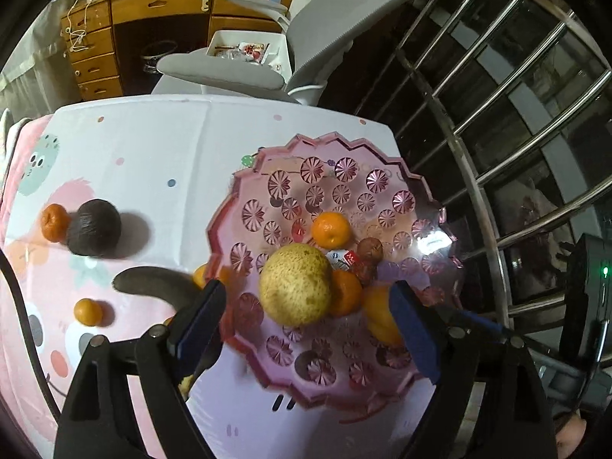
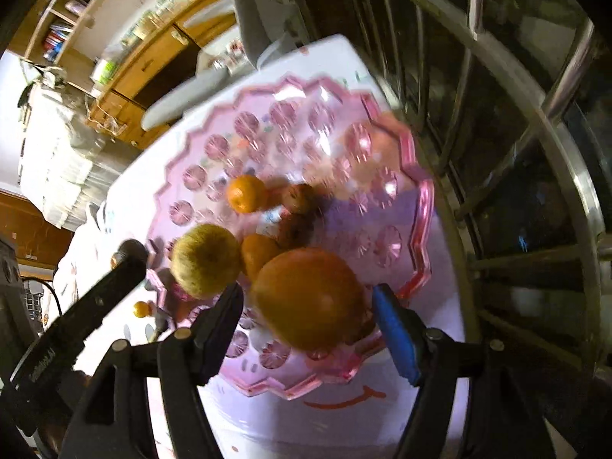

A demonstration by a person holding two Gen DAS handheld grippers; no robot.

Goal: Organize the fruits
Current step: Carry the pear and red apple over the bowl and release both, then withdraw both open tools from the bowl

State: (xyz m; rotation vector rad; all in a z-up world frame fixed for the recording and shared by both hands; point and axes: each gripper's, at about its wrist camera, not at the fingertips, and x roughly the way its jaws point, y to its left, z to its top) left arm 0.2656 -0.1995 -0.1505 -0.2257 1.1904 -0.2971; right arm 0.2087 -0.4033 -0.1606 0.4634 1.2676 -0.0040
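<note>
A pink cut-glass plate (image 1: pixel 336 160) holds a yellow pear (image 1: pixel 294 285), two tangerines (image 1: pixel 331 229), some small brown fruits (image 1: pixel 369 248) and a large orange (image 1: pixel 378 317). My left gripper (image 1: pixel 306 287) stands open astride the pear, with clear gaps on both sides. In the right wrist view the same plate (image 2: pixel 417 206) is blurred. The large orange (image 2: pixel 310 298) lies between the fingers of my right gripper (image 2: pixel 308 290), with a narrow gap at each pad, so that gripper looks open. The pear (image 2: pixel 204 260) sits just left of it.
On the patterned cloth left of the plate lie a tangerine (image 1: pixel 53 222), a dark round fruit (image 1: pixel 93 227), a small tangerine (image 1: pixel 88 311) and a dark curved banana (image 1: pixel 153 283). Behind the table stands a grey chair (image 1: pixel 306 38). Metal window bars (image 1: pixel 497 114) run along the right.
</note>
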